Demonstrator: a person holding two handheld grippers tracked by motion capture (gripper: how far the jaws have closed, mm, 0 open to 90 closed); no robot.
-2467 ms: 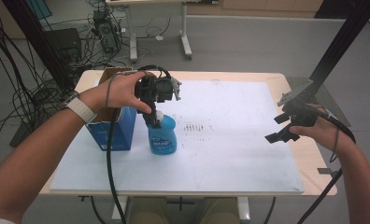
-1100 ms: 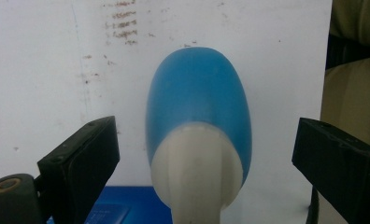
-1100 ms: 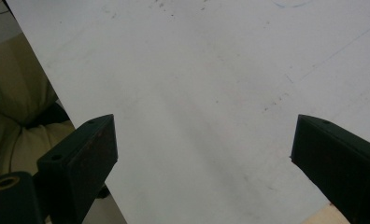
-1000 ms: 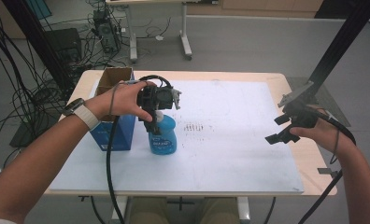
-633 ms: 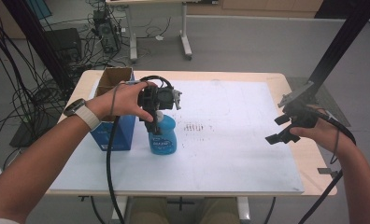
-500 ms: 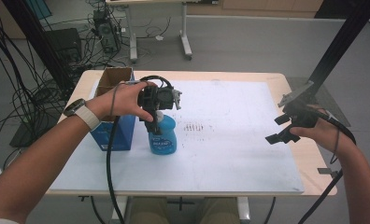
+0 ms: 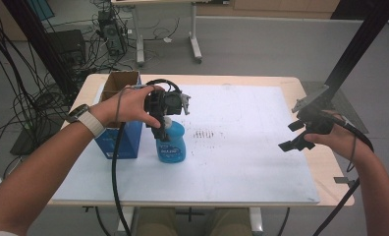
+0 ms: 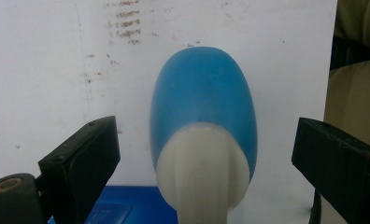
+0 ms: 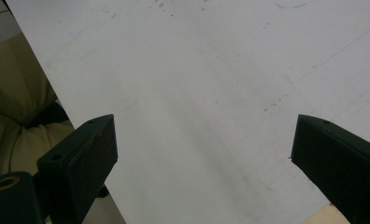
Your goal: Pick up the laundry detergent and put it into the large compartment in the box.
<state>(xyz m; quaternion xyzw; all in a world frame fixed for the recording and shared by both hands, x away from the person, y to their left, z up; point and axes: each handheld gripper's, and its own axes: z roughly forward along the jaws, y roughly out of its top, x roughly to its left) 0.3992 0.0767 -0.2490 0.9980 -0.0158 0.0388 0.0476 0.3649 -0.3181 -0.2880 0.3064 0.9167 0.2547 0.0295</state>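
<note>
Blue plastic bottle looks light, smooth, slippery; my left gripper hangs wide around its white cap, the best hold. Right gripper wide, empty.

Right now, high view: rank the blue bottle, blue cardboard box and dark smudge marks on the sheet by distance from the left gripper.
1. Blue plastic bottle, directly under the left gripper.
2. Blue cardboard box, just to its left.
3. Dark smudge marks, to its right, mid-sheet.
</note>
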